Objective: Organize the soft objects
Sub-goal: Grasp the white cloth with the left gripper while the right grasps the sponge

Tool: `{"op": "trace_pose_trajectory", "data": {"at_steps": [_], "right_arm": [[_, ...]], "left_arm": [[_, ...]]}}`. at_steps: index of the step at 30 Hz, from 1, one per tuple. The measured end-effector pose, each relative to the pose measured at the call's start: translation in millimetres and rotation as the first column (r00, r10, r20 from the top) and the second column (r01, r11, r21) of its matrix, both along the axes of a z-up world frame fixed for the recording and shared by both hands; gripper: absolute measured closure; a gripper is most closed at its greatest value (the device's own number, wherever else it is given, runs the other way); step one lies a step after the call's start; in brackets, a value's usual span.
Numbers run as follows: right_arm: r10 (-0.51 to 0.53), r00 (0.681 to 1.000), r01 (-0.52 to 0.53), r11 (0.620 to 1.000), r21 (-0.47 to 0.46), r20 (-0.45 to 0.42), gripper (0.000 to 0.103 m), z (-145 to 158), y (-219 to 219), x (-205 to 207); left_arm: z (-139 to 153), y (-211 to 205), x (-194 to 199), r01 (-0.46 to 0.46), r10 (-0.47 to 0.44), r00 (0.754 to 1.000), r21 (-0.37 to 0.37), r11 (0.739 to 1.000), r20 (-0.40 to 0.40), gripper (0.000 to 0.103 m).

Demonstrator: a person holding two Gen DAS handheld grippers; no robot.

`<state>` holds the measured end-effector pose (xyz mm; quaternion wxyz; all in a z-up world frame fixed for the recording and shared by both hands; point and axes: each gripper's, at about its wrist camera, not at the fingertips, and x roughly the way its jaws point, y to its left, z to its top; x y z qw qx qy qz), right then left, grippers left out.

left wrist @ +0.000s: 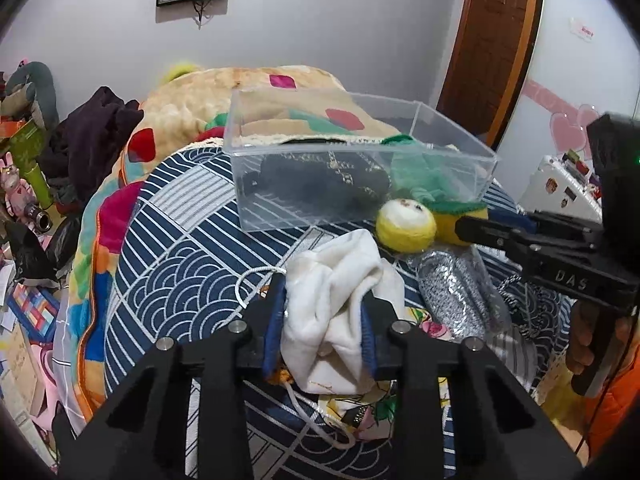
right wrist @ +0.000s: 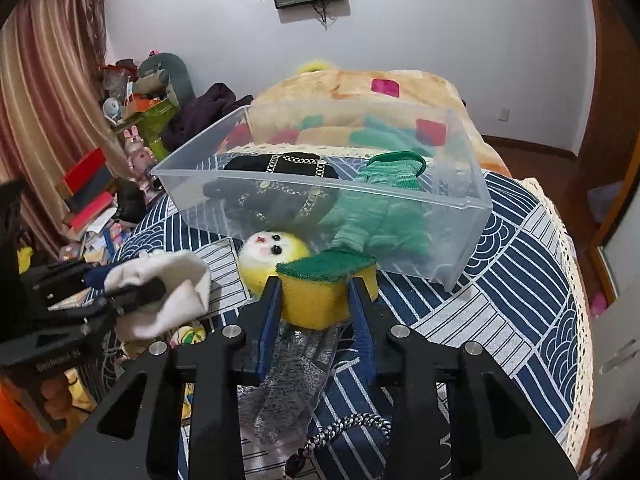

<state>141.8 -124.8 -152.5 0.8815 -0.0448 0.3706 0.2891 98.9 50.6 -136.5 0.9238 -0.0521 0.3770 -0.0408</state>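
My left gripper (left wrist: pixel 324 312) is shut on a white cloth pouch (left wrist: pixel 336 304) and holds it above the bed; it also shows in the right wrist view (right wrist: pixel 160 296). My right gripper (right wrist: pixel 316 300) is shut on a yellow sponge with a green top (right wrist: pixel 324 284), just in front of the clear plastic bin (right wrist: pixel 460 204). The bin (left wrist: pixel 248 120) holds a black chain-trimmed bag (right wrist: pixel 280 184) and green gloves (right wrist: pixel 380 208). A yellow-and-white ball toy with a face (right wrist: pixel 272 256) lies against the bin's near wall. A silver glitter pouch (left wrist: pixel 452 292) lies on the bed.
The bed has a navy and white patterned cover (right wrist: pixel 520 264). A beige blanket with coloured patches (left wrist: pixel 192 120) is heaped behind the bin. Dark clothes (left wrist: pixel 100 136) and cluttered toys and boxes (right wrist: pixel 120 148) lie at the left. A wooden door (left wrist: pixel 488 40) stands at the right.
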Motion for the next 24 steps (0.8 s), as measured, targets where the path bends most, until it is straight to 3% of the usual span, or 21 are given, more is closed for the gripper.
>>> {"op": "trace_pose_trajectory", "data": {"at_steps": [13,24], "right_arm": [[-0.014,0.995,0.006,0.997,0.081,0.102,0.076,38.6,-16.2,-24.8],[-0.054,0.963,0.025,0.993,0.111,0.263,0.076,86.3,-7.4,-13.3]], "left_arm": [[59.4,6.6,-7.5,-0.035,0.031,0.984,0.018,0.999,0.173,0.071],[93.0,8.6,27.3,-0.062,0.048,0.963,0.042,0.997,0.265,0.071]]}}
